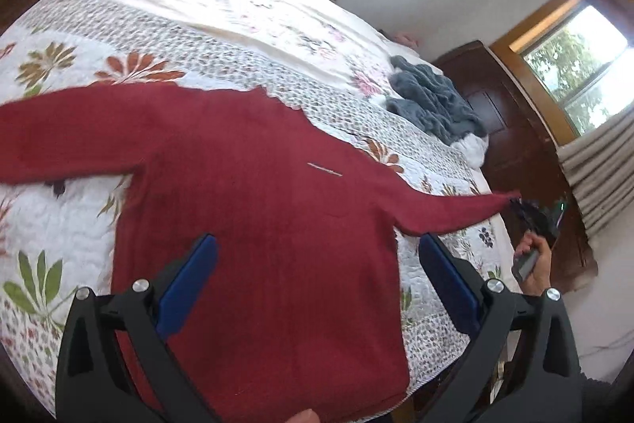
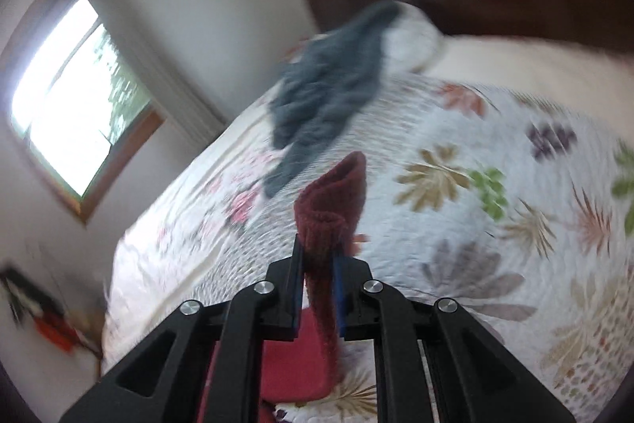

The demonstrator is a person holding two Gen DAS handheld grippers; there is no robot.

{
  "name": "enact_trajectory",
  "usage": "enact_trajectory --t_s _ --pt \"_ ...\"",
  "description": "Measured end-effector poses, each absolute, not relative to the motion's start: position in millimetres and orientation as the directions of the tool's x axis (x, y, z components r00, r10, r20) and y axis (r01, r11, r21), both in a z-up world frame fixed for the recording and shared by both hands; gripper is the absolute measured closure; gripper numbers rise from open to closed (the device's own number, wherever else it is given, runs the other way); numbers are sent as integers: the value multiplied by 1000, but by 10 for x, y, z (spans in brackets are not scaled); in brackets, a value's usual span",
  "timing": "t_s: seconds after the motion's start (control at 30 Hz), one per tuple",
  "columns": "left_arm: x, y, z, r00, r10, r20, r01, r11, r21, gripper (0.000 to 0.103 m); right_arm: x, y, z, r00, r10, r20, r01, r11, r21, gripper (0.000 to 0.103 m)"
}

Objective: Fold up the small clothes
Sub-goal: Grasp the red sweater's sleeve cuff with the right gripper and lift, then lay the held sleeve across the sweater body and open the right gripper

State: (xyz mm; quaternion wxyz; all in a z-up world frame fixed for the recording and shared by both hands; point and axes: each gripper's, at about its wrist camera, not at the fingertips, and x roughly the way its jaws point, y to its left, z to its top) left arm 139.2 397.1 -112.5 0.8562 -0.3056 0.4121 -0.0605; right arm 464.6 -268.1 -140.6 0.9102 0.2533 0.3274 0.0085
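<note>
A dark red sweater (image 1: 253,209) lies spread flat on the floral quilt (image 1: 166,38), both sleeves stretched outward. My left gripper (image 1: 317,256) hovers open above the sweater's lower body, blue pads wide apart, holding nothing. The right sleeve runs out to the bed's right edge, where my right gripper (image 1: 531,213) holds its cuff. In the right wrist view, my right gripper (image 2: 319,256) is shut on the red sleeve cuff (image 2: 333,193), which sticks up between the fingers above the quilt (image 2: 475,153).
A crumpled grey-blue garment (image 1: 432,102) (image 2: 329,90) lies further up the bed near a white pillow (image 2: 412,34). A dark wooden headboard (image 1: 511,129) stands behind it. Windows with curtains (image 1: 594,161) line the walls. A hand (image 1: 533,264) grips the right tool.
</note>
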Motion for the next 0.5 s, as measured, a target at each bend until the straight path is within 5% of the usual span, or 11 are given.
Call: enact_trajectory --t_s 0.23,0.5 --pt "1793 3766 -899 610 -391 -689 -23 861 -509 3 4533 -1358 -1231 772 197 -604 -19 957 288 91" --pt "2345 3656 -970 570 -488 -661 31 817 -576 3 4526 -22 -1909 720 174 -672 -172 983 69 91"
